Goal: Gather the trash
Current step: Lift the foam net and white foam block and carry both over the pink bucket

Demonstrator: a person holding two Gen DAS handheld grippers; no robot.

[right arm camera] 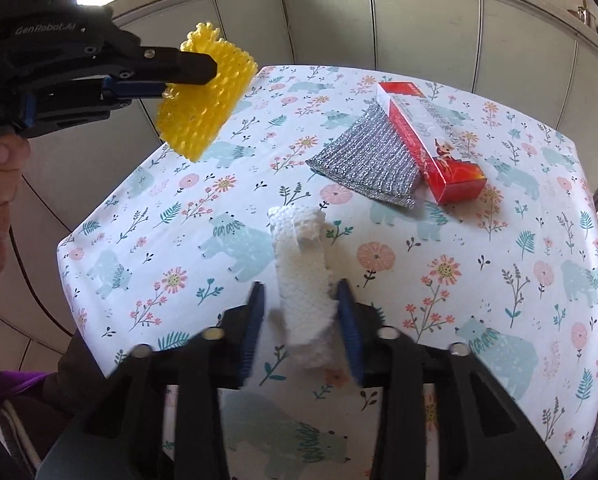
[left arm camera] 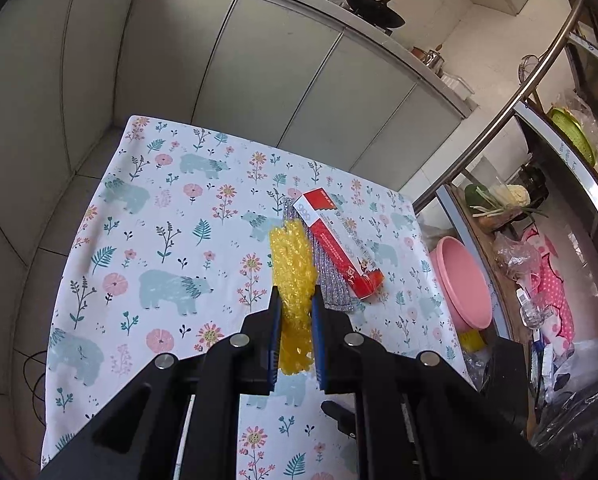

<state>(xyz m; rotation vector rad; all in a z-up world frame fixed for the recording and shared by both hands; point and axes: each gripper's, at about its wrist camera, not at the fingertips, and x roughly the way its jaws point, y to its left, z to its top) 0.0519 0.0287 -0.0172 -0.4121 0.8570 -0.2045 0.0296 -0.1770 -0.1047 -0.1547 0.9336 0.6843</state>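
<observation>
Right wrist view: left tongs (right arm camera: 203, 76) clamp one yellow foam net (right arm camera: 203, 120); right tongs (right arm camera: 301, 304) stand apart beside one white foam net (right arm camera: 303, 276).

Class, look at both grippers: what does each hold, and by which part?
Left gripper clamps the yellow foam net by one end. White foam net lies between the right gripper's pads; grip unclear.

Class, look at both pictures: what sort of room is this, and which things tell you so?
Most likely a home kitchen: woks sit on a counter over grey cabinets, and vegetables lie on a side shelf.
</observation>
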